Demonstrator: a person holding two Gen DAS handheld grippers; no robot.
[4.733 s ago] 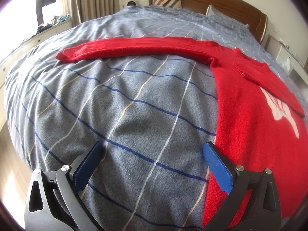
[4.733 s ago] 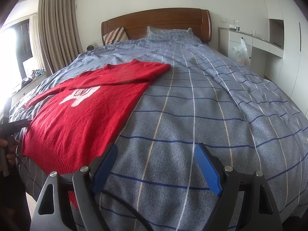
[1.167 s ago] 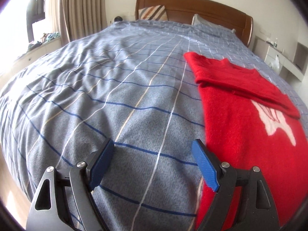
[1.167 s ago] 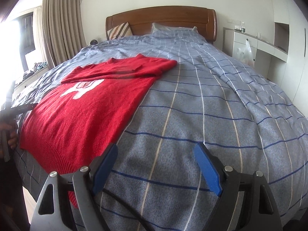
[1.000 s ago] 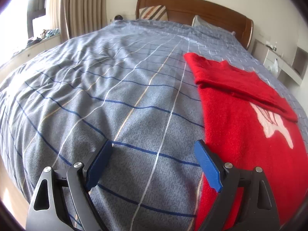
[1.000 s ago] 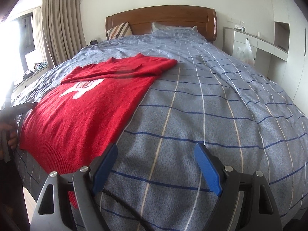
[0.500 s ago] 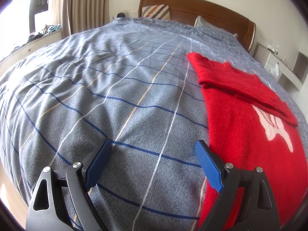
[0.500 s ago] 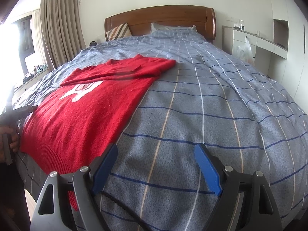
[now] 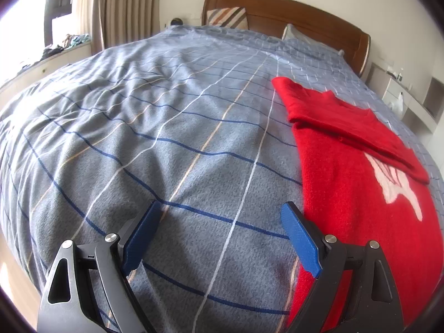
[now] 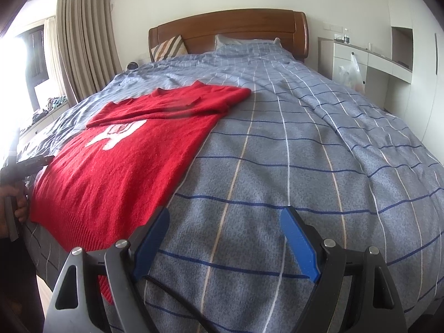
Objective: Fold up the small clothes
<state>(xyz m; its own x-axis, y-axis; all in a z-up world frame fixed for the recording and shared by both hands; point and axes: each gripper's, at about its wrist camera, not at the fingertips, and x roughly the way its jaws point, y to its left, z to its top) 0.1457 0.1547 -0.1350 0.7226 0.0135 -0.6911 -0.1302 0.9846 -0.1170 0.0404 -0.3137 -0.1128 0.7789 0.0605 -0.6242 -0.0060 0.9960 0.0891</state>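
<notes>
Left wrist view: the left gripper (image 9: 219,220) is held wide apart and empty over the grey checked duvet (image 9: 166,144), with the red sweater (image 9: 360,194) just beside and beyond its right finger. Both sleeves are seen laid across the chest, partly covering the white motif (image 9: 399,186). In the right wrist view the right gripper (image 10: 224,226) is also spread wide with nothing between the jaws; the sweater (image 10: 119,166) lies ahead and to the left of its left finger, hem nearest, collar farthest. The left hand (image 10: 11,208) on its tool handle is seen at the far left, next to the hem corner.

The step in hand is judged to be the bottom-to-top fold. Each hem corner should be pinched by 1 gripper, both knit layers caught without the duvet being grabbed. The corners should be lifted together, carried evenly toward the collar, and set down so the sleeves are not dragged loose. Thick knit is expected to sag in the middle, so tension should be kept between the 2 grips.

Count: 1 sweater, 2 grippers, 1 duvet, 2 pillows (image 10: 169,47) at the headboard (image 10: 230,27), 1 plastic bag (image 10: 351,73) far right
</notes>
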